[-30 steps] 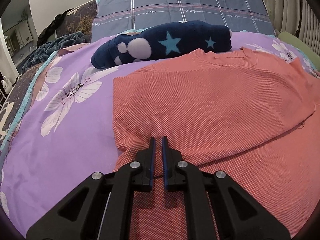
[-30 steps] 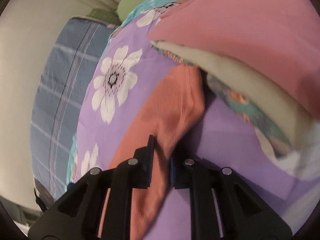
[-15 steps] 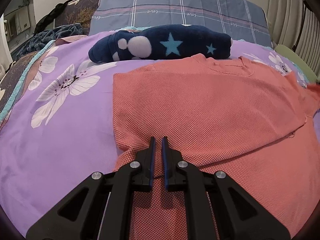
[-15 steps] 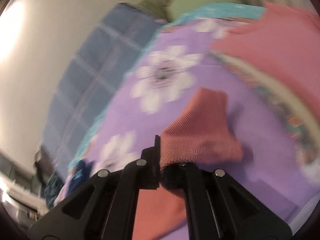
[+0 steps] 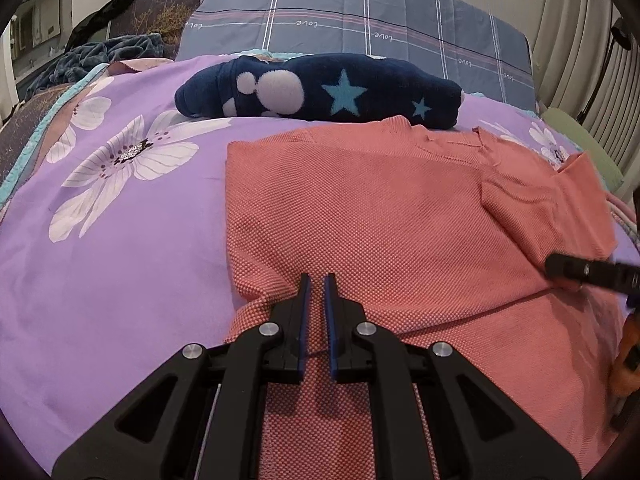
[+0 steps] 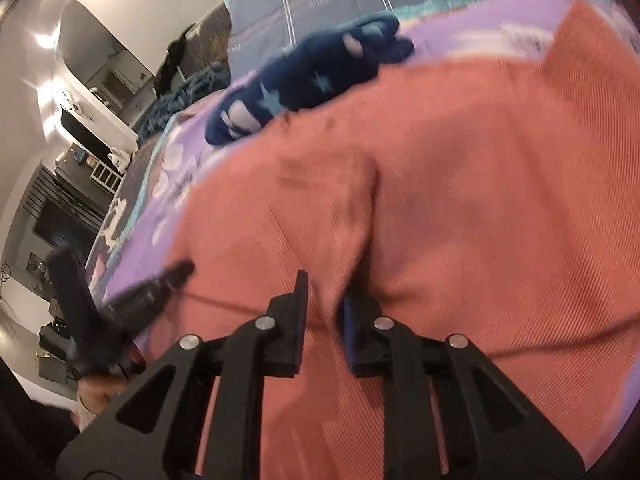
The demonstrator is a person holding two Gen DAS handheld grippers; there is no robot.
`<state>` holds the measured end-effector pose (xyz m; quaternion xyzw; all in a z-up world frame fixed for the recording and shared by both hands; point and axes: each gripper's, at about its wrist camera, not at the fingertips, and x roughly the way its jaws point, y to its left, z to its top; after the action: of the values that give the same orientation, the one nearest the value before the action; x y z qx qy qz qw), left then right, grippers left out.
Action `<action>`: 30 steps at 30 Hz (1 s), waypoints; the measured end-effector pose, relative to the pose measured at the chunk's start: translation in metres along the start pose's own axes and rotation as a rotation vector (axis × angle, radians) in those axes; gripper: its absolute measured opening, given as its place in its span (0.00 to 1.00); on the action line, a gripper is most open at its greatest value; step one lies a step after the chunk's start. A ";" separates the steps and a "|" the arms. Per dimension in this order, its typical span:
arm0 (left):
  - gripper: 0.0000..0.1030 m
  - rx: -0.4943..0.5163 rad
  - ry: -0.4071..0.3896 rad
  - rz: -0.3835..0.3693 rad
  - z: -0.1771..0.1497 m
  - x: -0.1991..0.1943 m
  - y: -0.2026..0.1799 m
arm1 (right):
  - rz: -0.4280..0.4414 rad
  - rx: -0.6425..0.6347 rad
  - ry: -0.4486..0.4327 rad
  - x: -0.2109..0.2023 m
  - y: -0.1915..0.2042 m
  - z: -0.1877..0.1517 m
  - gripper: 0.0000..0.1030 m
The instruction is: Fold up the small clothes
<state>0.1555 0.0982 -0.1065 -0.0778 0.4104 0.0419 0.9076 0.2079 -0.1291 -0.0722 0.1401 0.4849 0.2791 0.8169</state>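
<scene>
Right gripper (image 6: 322,300) swung over shirt (image 5: 380,220), sleeve folded | fingers opening

Open purple flowered bedspread (image 5: 120,248) lies bare left of the coral knit shirt (image 5: 360,216), giving clear passage. A rolled navy star-patterned garment (image 5: 320,92) blocks the far edge (touching the shirt's collar side). The right gripper (image 5: 576,270) crowds the shirt's right side.

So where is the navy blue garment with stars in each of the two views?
Left wrist view: navy star-patterned garment, upper centre, beyond the far edge of the coral shirt.
Right wrist view: upper centre-left, tilted and blurred, beyond the same edge.
Shared landmark: the blue plaid pillow behind it.
</scene>
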 end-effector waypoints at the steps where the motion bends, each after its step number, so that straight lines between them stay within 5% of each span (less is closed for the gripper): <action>1: 0.09 -0.006 0.000 -0.009 0.000 0.000 0.001 | -0.006 -0.012 -0.004 -0.005 0.001 -0.001 0.18; 3: 0.12 -0.015 0.000 -0.023 0.000 0.000 0.003 | -0.015 -0.033 -0.023 -0.015 0.003 -0.006 0.28; 11: 0.34 0.031 -0.002 -0.058 0.000 -0.001 -0.008 | -0.007 0.040 -0.060 -0.008 0.005 0.012 0.33; 14: 0.38 0.033 -0.010 -0.069 0.001 -0.005 -0.007 | 0.165 -0.030 -0.012 -0.003 0.029 0.008 0.33; 16: 0.40 -0.014 -0.013 -0.117 0.002 -0.009 -0.001 | 0.205 -0.114 0.010 -0.008 0.042 -0.001 0.34; 23: 0.44 -0.095 0.006 -0.399 0.004 -0.015 -0.011 | 0.031 -0.066 -0.022 -0.033 0.006 -0.016 0.34; 30: 0.46 0.015 0.091 -0.377 0.016 0.005 -0.061 | -0.064 -0.084 -0.038 -0.045 -0.015 -0.044 0.32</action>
<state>0.1792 0.0406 -0.0935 -0.1482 0.4296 -0.1355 0.8804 0.1573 -0.1699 -0.0696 0.0954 0.4615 0.2703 0.8396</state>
